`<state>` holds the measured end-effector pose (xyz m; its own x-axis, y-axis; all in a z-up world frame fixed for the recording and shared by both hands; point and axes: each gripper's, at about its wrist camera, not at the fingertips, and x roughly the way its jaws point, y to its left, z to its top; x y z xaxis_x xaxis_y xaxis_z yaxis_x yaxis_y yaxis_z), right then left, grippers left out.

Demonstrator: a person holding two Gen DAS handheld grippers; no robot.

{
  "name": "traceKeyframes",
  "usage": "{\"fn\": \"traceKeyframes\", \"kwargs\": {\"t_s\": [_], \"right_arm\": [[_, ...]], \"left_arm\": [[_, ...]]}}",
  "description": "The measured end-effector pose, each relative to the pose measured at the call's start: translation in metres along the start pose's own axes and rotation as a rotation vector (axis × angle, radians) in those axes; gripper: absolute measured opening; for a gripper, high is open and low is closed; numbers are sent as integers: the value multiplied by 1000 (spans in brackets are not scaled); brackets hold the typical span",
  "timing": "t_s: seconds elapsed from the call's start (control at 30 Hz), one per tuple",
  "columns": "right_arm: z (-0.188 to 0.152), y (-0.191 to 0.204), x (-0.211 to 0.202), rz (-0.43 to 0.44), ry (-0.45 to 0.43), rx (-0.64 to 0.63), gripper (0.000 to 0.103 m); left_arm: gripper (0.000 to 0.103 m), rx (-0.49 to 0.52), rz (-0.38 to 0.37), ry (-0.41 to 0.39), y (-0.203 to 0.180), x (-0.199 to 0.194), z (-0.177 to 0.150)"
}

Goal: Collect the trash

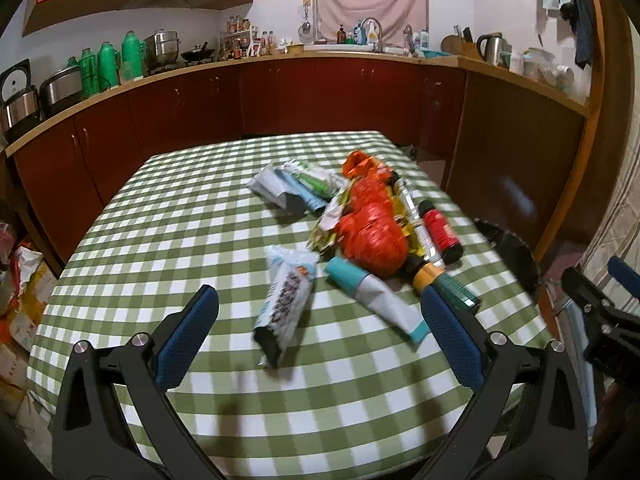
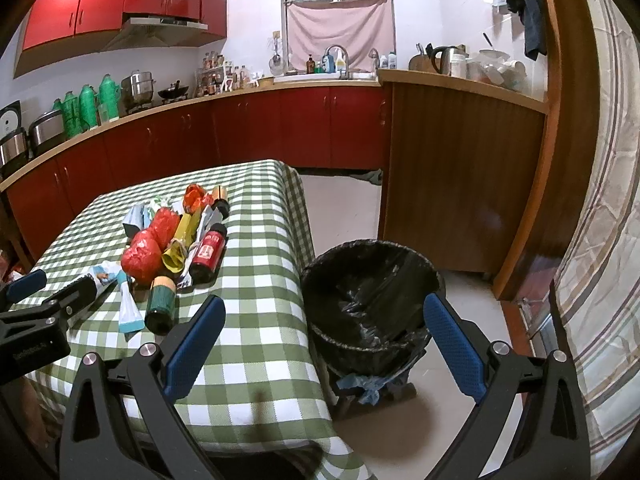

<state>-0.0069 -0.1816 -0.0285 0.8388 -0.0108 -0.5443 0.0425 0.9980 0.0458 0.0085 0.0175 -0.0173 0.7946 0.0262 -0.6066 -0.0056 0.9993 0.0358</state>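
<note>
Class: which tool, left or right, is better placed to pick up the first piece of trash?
Left tool: open over the table, white wrapper ahead between its fingers. Right tool faces the bin.

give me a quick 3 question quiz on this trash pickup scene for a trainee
1. True or false: the left gripper is open, holding nothing.
2. Where does the black-lined trash bin stand? A) on the checked table B) on the floor beside the table C) on the counter
3. Fill in: the big crumpled bag in the trash pile is ____ in colour.

Key
1. True; the right gripper is open too.
2. B, off the corner of the green checked table.
3. Red.
</note>
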Motion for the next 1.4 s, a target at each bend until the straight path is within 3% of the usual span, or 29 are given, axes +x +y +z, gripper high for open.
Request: {"fn": "traceKeyframes", "kwargs": {"t_s": [0.13,0.47,0.73,0.83,1.0,1.07,1.13,1.4], "right_arm": [[-3,2,4,14,17,0,97],[-5,6,12,46,36,4,97],[-2,17,20,86,49,-10,96],[-1,24,22,106,52,-17,96],[2,40,21,137,50,-53,92],[3,48,23,152,58,-70,72],[4,54,25,166,72,-84,66],[4,79,26,226,73,-137,63]], "left_arm": [[85,-1,6,48,6,7,-7],[77,-22,3,72,16,18,-8],[44,-12,-22,107,19,32,-1],[19,-24,-85,119,24,35,-3],[19,-30,-87,117,29,32,-6],[19,-34,-85,114,32,29,-7],[19,-35,-80,114,36,26,-9],[19,-53,-22,109,58,20,-12]]}}
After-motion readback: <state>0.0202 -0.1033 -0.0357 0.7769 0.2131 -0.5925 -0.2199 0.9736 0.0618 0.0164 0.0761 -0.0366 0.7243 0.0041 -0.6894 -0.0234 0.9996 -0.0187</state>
